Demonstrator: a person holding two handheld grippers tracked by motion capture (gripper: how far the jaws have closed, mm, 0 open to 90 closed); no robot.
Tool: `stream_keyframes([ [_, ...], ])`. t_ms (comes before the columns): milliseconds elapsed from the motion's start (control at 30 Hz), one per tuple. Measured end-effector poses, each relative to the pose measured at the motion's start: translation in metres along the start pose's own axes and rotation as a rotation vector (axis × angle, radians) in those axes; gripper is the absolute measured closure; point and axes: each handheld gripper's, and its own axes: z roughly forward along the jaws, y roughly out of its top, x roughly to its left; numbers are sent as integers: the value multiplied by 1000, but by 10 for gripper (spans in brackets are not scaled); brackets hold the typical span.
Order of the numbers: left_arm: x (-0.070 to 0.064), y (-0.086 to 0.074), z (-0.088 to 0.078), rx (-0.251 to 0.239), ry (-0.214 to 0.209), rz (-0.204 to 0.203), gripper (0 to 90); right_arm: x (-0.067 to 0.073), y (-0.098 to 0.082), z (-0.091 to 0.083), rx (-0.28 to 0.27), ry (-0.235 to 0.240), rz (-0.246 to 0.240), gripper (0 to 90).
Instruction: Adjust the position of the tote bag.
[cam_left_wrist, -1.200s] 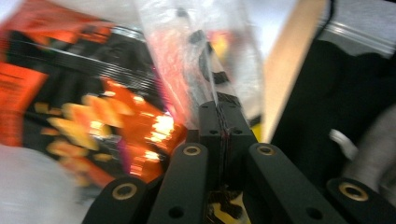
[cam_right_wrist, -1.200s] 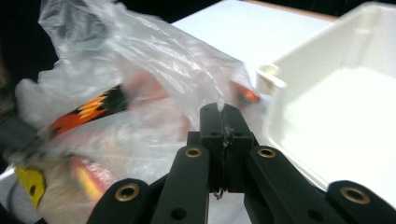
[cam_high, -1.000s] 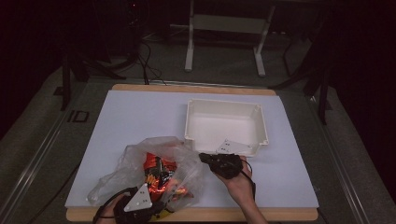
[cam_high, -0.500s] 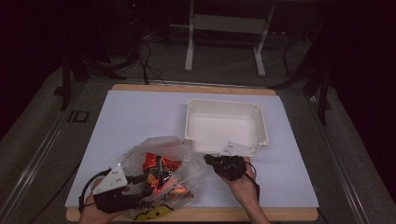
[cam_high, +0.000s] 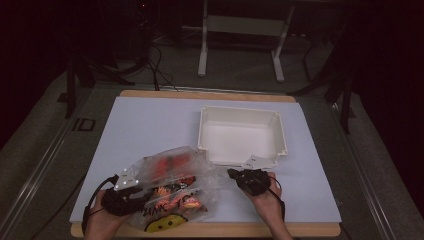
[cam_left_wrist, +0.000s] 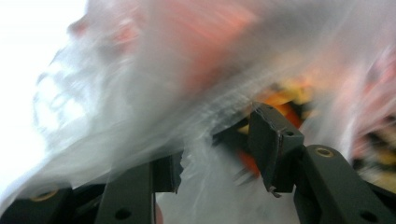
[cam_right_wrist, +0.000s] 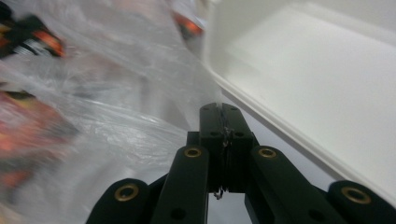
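1. I see the tabletop (cam_high: 150, 125) as a pale, white-covered board with a wooden edge showing along its far and near sides.
2. A white tray (cam_high: 240, 135) sits directly on it, right of centre and toward the far side, open side up.
3. A clear plastic bag (cam_high: 170, 185) holding orange and red packets lies on the near left part, just beside the tray's near left corner.
4. The far left stretch of the tabletop is bare.
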Motion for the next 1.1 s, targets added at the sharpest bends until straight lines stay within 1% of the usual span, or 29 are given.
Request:
stream_keyframes([
  [33,3,-1,1,12,14,-6,572,-2,-2,-1,5,-5,5,891],
  [67,6,-3,1,26,41,-21,578,-4,-4,-1,10,-12,12,892],
  [133,11,-5,1,36,63,-44,592,-8,-8,-3,20,-41,14,895],
  [200,18,-8,-1,26,73,-82,600,-12,-11,-4,25,-51,25,896],
  [233,20,-8,-2,25,81,-94,605,-15,-12,-5,32,-71,28,896],
  [300,25,-11,-5,20,107,-125,610,-18,-14,-7,33,-77,44,897],
  [333,27,-12,-6,21,123,-133,614,-20,-15,-7,32,-85,52,897],
  [433,32,-14,-9,10,143,-158,636,-24,-17,-9,37,-108,69,898],
  [467,32,-15,-10,4,135,-163,638,-25,-17,-8,39,-110,80,898],
  [533,31,-14,-11,-5,123,-148,618,-25,-18,-8,46,-106,83,897],
  [567,29,-14,-13,-27,86,-139,602,-24,-18,-7,49,-100,84,896],
  [600,27,-13,-14,-45,71,-138,583,-23,-18,-8,41,-61,89,863],
  [667,25,-11,-18,-74,51,-132,569,-21,-15,-11,18,-32,81,785],
  [700,23,-10,-21,-90,42,-123,565,-20,-14,-13,11,-20,81,756],
  [733,22,-9,-22,-95,40,-118,554,-19,-12,-15,-4,-3,80,707],
  [767,21,-7,-23,-97,38,-111,553,-18,-9,-18,-10,-1,76,668],
  [800,19,-6,-24,-101,38,-100,550,-17,-8,-19,-20,2,68,636],
  [833,17,-5,-25,-106,41,-91,535,-17,-6,-22,-31,16,61,606],
  [867,15,-3,-26,-112,40,-72,526,-16,-4,-23,-39,29,62,583],
  [900,14,-3,-27,-117,36,-68,523,-15,-2,-26,-47,38,58,556],
  [1000,11,0,-29,-129,32,-57,514,-13,3,-30,-62,45,34,516],
  [1100,9,2,-33,-148,15,-50,511,-11,7,-35,-78,60,17,486],
])
